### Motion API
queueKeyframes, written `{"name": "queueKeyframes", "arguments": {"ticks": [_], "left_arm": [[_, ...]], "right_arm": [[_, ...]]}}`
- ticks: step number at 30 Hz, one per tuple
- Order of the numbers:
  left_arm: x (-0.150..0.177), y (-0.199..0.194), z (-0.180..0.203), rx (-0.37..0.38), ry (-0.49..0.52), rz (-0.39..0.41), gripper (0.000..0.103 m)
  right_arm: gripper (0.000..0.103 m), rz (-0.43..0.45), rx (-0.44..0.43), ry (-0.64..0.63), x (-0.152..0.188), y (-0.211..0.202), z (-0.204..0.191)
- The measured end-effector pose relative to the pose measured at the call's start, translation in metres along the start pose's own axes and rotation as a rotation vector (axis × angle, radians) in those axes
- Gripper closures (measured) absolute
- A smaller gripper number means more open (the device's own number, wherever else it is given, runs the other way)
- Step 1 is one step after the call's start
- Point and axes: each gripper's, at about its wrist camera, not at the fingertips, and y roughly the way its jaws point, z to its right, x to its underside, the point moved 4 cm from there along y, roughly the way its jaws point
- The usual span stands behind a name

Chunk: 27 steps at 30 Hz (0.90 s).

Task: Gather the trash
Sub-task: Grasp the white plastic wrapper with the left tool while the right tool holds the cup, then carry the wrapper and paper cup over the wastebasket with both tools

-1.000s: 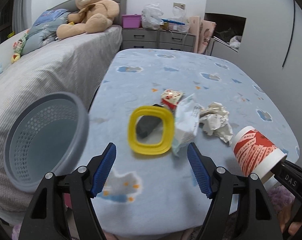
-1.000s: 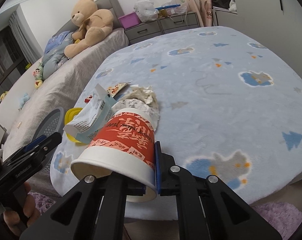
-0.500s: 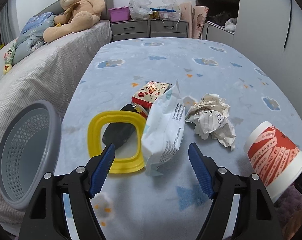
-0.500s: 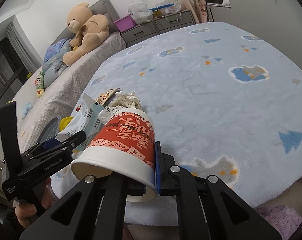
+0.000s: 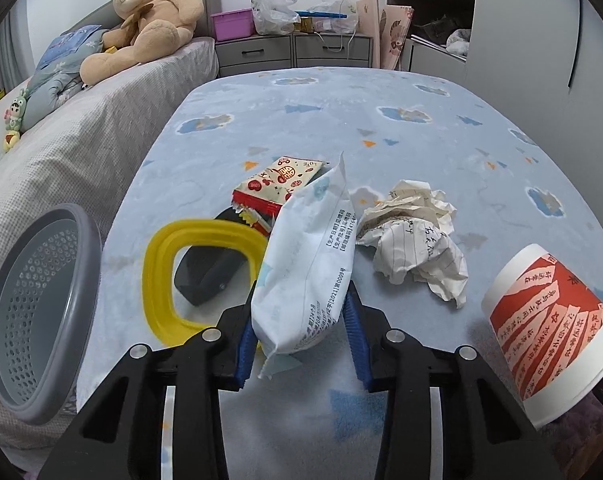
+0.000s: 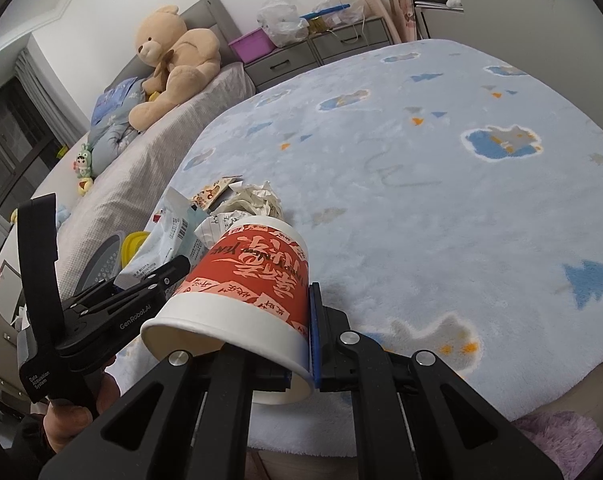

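Blue blanket [image 5: 401, 120] carries most trash – left gripper [image 5: 299, 320] pinches white wrapper [image 5: 309, 256], right gripper [image 6: 297, 332] clamps red cup [image 6: 253, 280]; grey basket [image 5: 33, 312] at left appears empty – paper ball [image 5: 417, 240] remains.

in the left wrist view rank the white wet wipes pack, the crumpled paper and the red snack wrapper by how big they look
1. White wet wipes pack, though it is nearest the camera.
2. Crumpled paper.
3. Red snack wrapper, partly hidden behind the pack.

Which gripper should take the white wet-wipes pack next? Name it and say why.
Left. The left gripper already has its blue pads on either side of the white wipes pack, with the grey basket at its side. The right gripper is occupied, shut on the red paper cup.
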Motion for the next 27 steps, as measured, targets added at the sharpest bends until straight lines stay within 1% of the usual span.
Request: {"name": "queueKeyframes", "arguments": {"ticks": [3,9,13,16,21,27], "left_arm": [[0.003,-0.007,-0.001,0.016,-0.011,0.008,0.068],[0.01,-0.034,-0.008,0.049,-0.033,0.042,0.069],[0.017,-0.055,-0.022,0.057,-0.06,0.071,0.069],[0.021,-0.067,-0.043,0.044,-0.091,0.092,0.069],[0.021,-0.084,-0.092,0.0,-0.154,0.128,0.068],[0.017,-0.091,-0.157,-0.067,-0.23,0.159,0.068]], "right_arm": [[0.095,0.001,0.006,-0.007,0.0,0.0,-0.001],[0.095,0.002,0.024,-0.031,0.004,-0.001,-0.008],[0.096,-0.003,0.029,-0.045,0.004,-0.002,-0.017],[0.096,-0.004,0.034,-0.067,0.005,-0.003,-0.028],[0.096,-0.006,0.021,-0.107,0.001,-0.001,-0.055],[0.096,-0.015,-0.029,-0.185,-0.006,0.015,-0.111]]}}
